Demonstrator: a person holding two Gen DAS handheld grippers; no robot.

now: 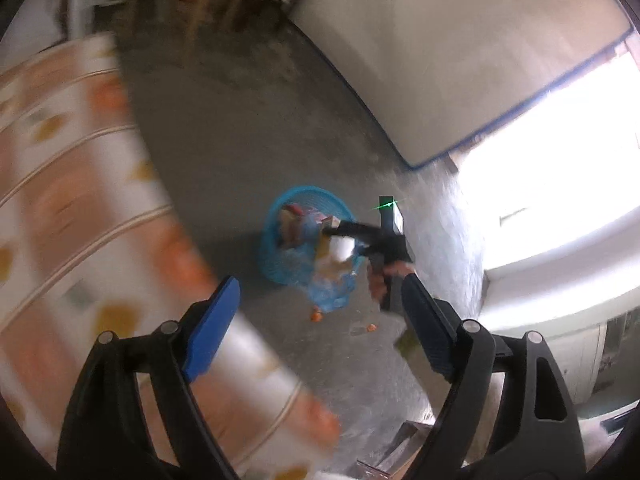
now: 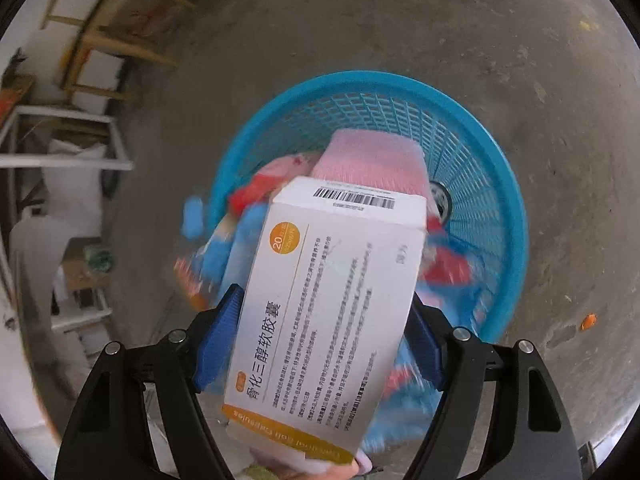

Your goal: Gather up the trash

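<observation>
Box: white medicine box, centre of the right wrist view, over the basket.
Basket: blue trash basket on the concrete floor, holding wrappers.
Right gripper: fingers clamped on the box.
Left gripper: fingers spread, empty.

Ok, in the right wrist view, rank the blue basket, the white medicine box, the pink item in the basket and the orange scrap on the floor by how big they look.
1. blue basket
2. white medicine box, though nearness to the camera inflates it
3. pink item
4. orange scrap
</observation>
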